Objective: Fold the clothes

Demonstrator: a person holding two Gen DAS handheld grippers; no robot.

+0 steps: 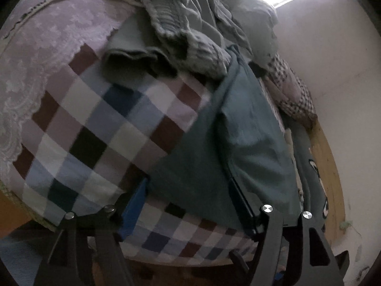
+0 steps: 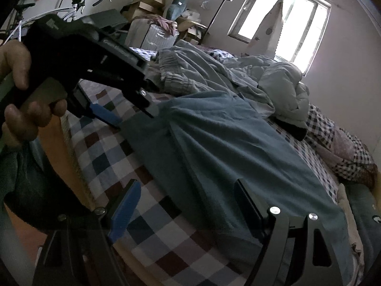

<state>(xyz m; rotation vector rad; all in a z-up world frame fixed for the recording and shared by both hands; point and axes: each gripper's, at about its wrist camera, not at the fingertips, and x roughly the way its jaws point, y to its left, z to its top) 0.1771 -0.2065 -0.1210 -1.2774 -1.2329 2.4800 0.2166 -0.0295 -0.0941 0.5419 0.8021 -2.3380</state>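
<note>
Teal garment [image 2: 226,147] lies spread on checked bed [image 2: 104,166]. Left claw [image 1: 188,197] and right claw [image 2: 185,205] both gape, gripping nothing. Risk: pinching bedsheet along with cloth, dragging fold crooked.

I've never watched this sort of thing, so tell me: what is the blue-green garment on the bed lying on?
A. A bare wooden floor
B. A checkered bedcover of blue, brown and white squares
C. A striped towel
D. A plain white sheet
B: the blue-green garment is spread flat over the checkered bedcover, whose blue, brown and white squares show along its edge in both wrist views.
</note>
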